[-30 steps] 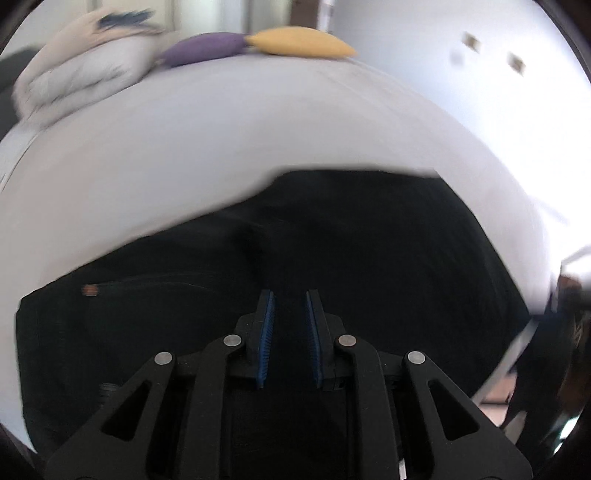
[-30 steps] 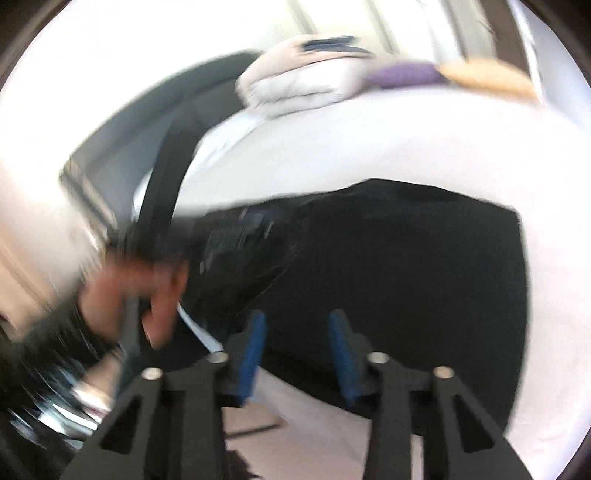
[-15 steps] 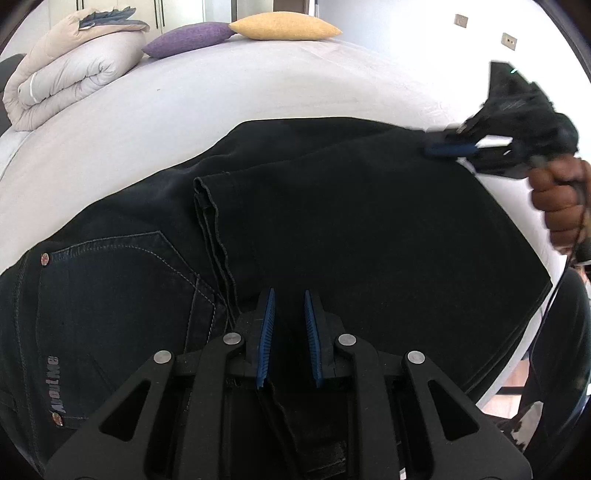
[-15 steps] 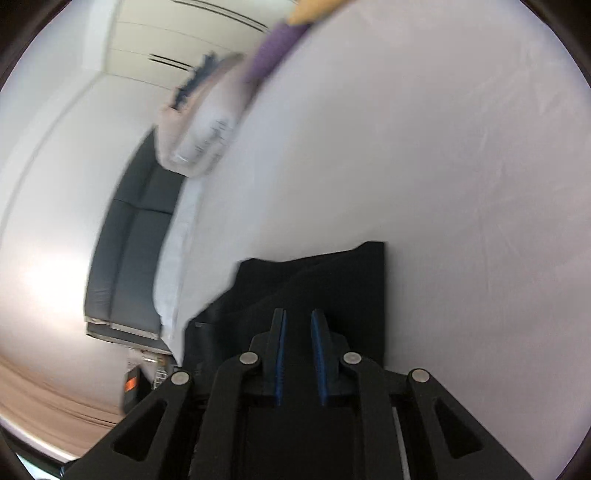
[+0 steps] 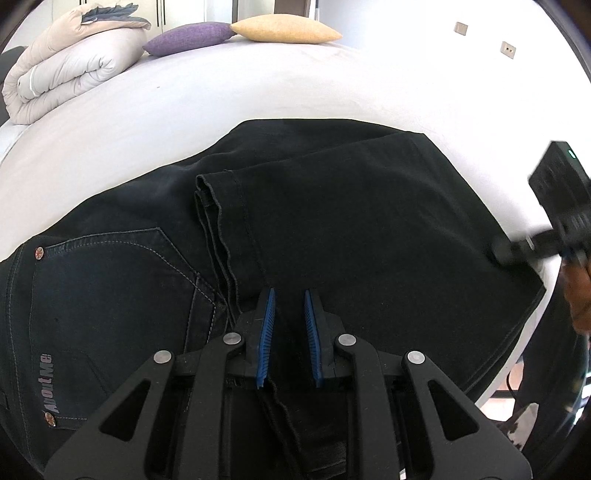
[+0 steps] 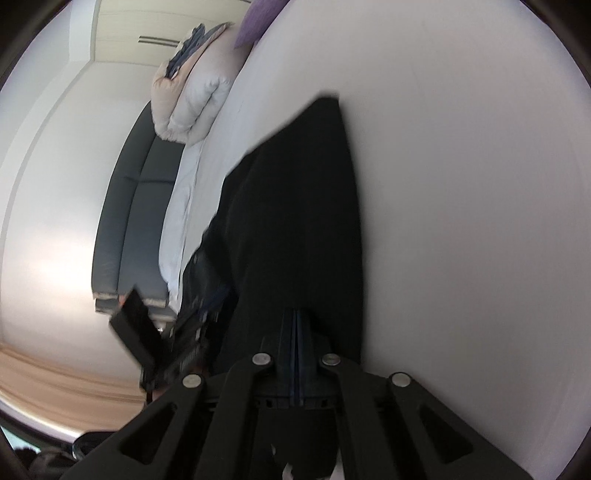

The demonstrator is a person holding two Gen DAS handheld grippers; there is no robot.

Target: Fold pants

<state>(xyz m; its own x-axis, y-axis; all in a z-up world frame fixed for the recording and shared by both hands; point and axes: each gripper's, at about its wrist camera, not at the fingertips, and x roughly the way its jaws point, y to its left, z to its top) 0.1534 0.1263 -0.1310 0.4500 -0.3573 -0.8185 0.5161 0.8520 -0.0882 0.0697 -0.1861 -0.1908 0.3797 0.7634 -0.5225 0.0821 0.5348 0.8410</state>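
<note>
1. The left gripper (image 5: 290, 295) clamps a fold of the black pants (image 5: 369, 236); the right gripper (image 6: 296, 314) is closed on their edge
2. The pants lie folded on a white bed (image 5: 258, 92)
3. Left view alone shows a yellow cushion (image 5: 284, 29); right view alone a dark sofa (image 6: 129, 206)

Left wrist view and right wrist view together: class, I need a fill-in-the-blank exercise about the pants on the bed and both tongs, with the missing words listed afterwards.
1. The pants spread on the white bed are coloured ____.
2. Beside the yellow cushion at the far end of the bed lies a cushion coloured ____.
3. The blue pads of the right tongs are pressed ____, over the dark cloth.
4. The rolled duvet lies to the ____ of both cushions in the left wrist view.

Missing words: black; purple; together; left
</note>
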